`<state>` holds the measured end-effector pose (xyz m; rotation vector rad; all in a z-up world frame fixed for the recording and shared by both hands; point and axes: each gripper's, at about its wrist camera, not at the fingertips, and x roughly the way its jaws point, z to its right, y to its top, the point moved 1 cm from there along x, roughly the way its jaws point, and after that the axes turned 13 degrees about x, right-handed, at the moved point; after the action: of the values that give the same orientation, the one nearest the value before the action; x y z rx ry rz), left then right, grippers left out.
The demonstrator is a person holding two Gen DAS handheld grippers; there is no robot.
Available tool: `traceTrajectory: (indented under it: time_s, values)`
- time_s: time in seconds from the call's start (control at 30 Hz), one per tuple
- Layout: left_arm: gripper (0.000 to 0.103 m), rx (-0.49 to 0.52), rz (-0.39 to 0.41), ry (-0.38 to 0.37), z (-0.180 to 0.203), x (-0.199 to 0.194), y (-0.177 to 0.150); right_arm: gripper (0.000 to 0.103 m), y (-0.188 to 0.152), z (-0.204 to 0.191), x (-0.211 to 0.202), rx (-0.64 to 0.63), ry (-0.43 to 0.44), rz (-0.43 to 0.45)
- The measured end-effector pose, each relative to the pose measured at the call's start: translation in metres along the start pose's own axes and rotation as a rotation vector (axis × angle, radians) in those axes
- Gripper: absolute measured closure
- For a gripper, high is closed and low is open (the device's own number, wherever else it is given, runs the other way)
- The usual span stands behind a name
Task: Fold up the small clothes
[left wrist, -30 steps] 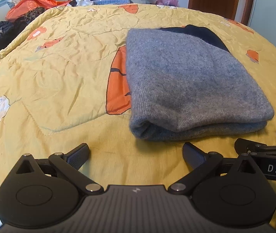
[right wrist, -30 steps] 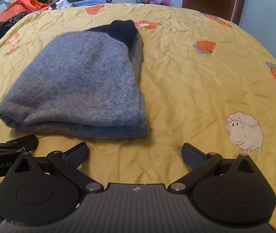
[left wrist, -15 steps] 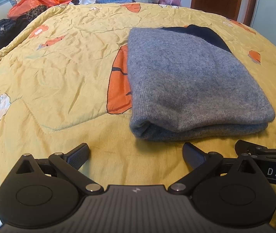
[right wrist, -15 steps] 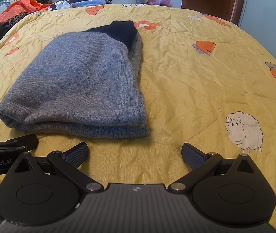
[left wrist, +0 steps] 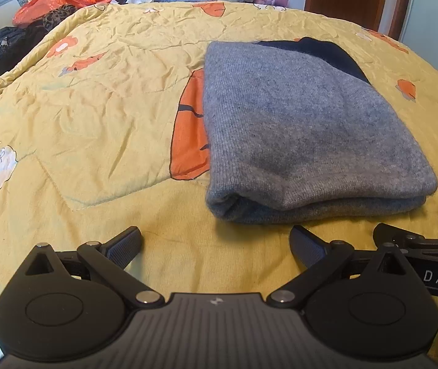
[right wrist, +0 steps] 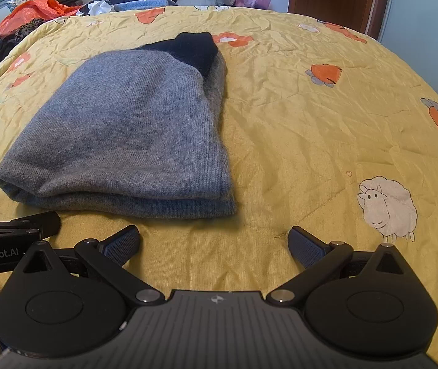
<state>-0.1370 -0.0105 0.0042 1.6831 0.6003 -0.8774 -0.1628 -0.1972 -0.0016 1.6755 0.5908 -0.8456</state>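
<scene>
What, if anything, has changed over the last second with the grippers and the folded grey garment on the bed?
Almost nothing: the left wrist view drifted very slightly. The left gripper and right gripper remain open and empty, near the folded grey garment on the yellow quilt, not touching it. The garment has not moved.

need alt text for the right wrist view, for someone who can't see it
A folded grey knit garment with a dark navy part at its far end lies on a yellow cartoon-print quilt. The open right gripper hovers empty just short of its near edge, and the left gripper shows at the left.
</scene>
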Motion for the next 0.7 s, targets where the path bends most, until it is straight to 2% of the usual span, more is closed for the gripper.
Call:
traceTrajectory:
  time_s: [0.5,0.7]
  values:
    - [0.000,0.002,0.037,0.014,0.0016,-0.0016,-0.0046,0.000,-0.0003,0.0003,0.0000,0.000,-0.001,-0.004]
    - [0.000,0.004,0.016,0.005,0.0005,-0.0011,-0.0017,0.000,-0.0003,0.0003,0.0001,0.000,0.000,-0.004]
